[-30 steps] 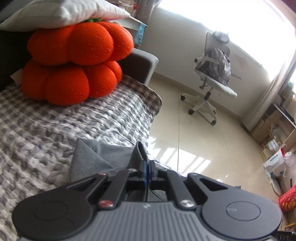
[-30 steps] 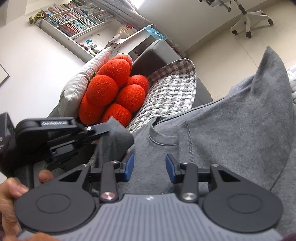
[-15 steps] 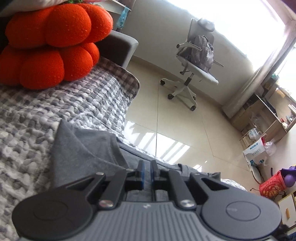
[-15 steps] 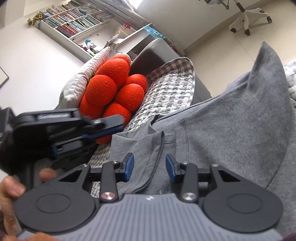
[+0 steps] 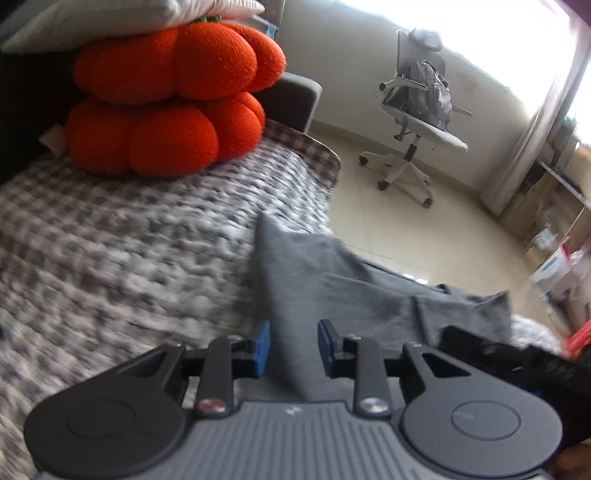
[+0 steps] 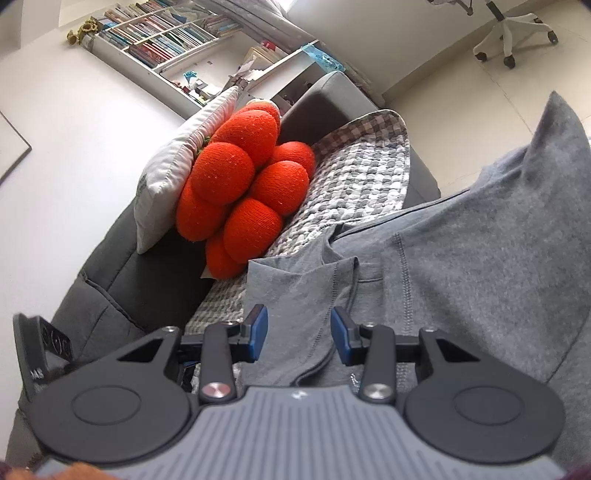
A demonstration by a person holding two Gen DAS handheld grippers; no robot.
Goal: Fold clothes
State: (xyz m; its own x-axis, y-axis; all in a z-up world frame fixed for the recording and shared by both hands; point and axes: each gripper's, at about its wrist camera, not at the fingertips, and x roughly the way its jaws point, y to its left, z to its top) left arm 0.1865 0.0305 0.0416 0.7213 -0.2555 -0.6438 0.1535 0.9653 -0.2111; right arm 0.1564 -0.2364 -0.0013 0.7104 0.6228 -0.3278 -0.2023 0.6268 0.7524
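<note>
Grey knit shirt [image 6: 461,258] lies partly folded on the sofa blanket [image 5: 129,240] | soft, light, limp; best pinched at hem or corner | left tool [image 5: 293,349] and right tool [image 6: 298,334] both released, holding nothing.

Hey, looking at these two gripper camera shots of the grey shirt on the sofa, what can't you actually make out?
- Grey shirt: its lower part is hidden behind the gripper body and cut off by the frame edge in the right wrist view.
- Checked blanket: its weave is smeared by motion blur in the left wrist view.
- Books on the shelf: titles are too small in the right wrist view.
</note>
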